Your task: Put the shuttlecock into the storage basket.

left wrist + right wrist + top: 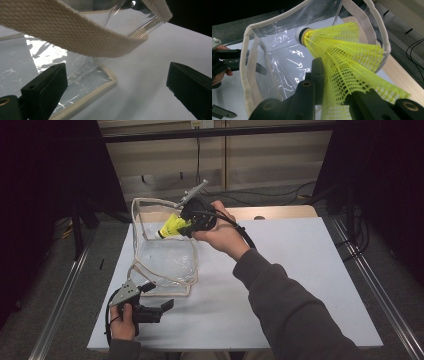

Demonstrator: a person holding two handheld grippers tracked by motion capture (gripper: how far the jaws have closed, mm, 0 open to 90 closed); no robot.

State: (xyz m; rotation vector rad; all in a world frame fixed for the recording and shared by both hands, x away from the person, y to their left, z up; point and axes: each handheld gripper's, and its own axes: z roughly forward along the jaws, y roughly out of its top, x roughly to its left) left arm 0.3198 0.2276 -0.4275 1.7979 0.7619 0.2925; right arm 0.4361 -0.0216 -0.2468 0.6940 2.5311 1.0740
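Pinching the shuttlecock by its skirt, cork forward, our right tongs aim it into the bag mouth, while our left tongs, gaping empty, wait beside the bag's near corner.

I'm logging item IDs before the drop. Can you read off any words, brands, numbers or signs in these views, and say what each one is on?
No readable text in these views.
Yellow shuttlecock, held in the right gripper: no print visible on its skirt or white cork end.
Clear bag and its cream strap: no label or logo.
Left gripper and white table: no markings.
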